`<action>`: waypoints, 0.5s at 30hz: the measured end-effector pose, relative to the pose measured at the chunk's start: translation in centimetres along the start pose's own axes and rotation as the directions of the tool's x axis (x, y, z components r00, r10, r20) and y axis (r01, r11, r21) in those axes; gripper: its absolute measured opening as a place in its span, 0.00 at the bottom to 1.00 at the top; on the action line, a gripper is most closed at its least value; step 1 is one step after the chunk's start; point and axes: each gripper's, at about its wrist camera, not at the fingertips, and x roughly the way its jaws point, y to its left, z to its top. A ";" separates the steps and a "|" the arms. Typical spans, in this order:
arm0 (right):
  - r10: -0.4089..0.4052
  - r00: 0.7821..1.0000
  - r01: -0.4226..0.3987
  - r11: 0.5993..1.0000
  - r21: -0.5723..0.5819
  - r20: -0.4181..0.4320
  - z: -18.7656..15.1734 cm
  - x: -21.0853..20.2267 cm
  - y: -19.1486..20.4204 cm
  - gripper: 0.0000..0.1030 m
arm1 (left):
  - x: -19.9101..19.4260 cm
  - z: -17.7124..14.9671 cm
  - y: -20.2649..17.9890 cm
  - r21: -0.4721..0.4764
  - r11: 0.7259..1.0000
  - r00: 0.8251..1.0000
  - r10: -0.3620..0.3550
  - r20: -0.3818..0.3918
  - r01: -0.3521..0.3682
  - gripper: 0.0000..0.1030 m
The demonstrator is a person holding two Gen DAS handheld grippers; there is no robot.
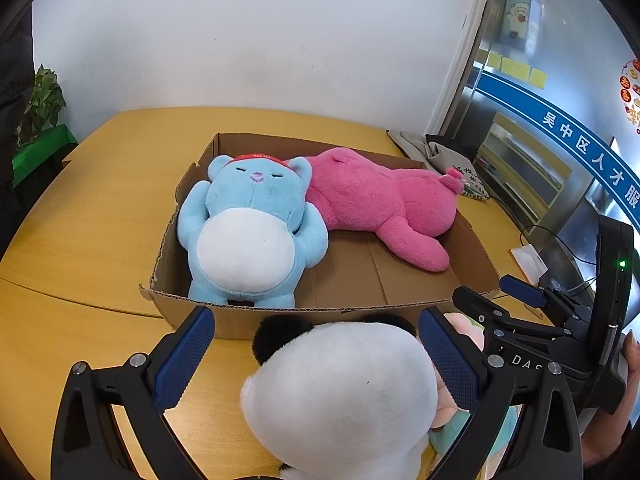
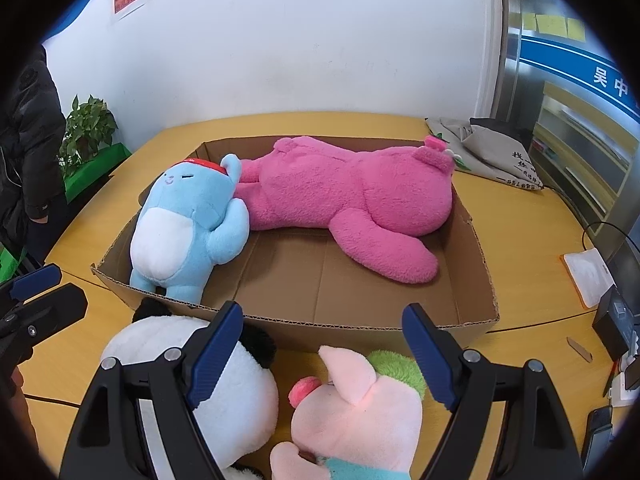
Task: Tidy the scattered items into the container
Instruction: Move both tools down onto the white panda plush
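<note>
An open cardboard box (image 1: 256,322) (image 2: 360,320) sits on the wooden table and holds a blue bear plush (image 1: 250,232) (image 2: 188,224) and a pink plush (image 1: 384,200) (image 2: 344,200). In front of the box lie a white panda plush (image 1: 340,396) (image 2: 240,392) and a pale pink pig plush (image 2: 360,408). My left gripper (image 1: 316,344) is open, its fingers either side of the panda's head. My right gripper (image 2: 324,340) is open above the pig plush. It also shows at the right of the left wrist view (image 1: 500,300).
The wooden table (image 1: 100,208) (image 2: 520,232) carries a grey cloth bag (image 1: 440,156) (image 2: 496,152) at the back right, plus a white pad (image 2: 588,276), cables and dark devices at the right. A potted plant (image 2: 86,128) and a person in a black coat (image 2: 28,128) stand at the left.
</note>
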 end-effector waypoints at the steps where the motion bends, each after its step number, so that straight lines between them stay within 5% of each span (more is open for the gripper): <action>1: 0.000 1.000 0.000 1.000 0.001 -0.001 0.0 0.1 0.0 0.79 | 0.1 -0.1 0.0 0.001 1.000 1.000 -0.002 -0.002 0.002 1.00; 11: 0.030 1.000 -0.030 1.000 0.000 -0.001 -0.3 0.3 -0.5 0.79 | 0.8 -0.7 0.7 -0.021 0.998 0.997 -0.064 -0.038 0.063 1.00; 15: 0.142 0.990 -0.141 0.989 -0.032 0.017 -1.7 -1.3 -1.1 0.80 | 1.0 -2.2 1.4 -0.018 0.987 0.984 -0.158 -0.083 0.157 1.00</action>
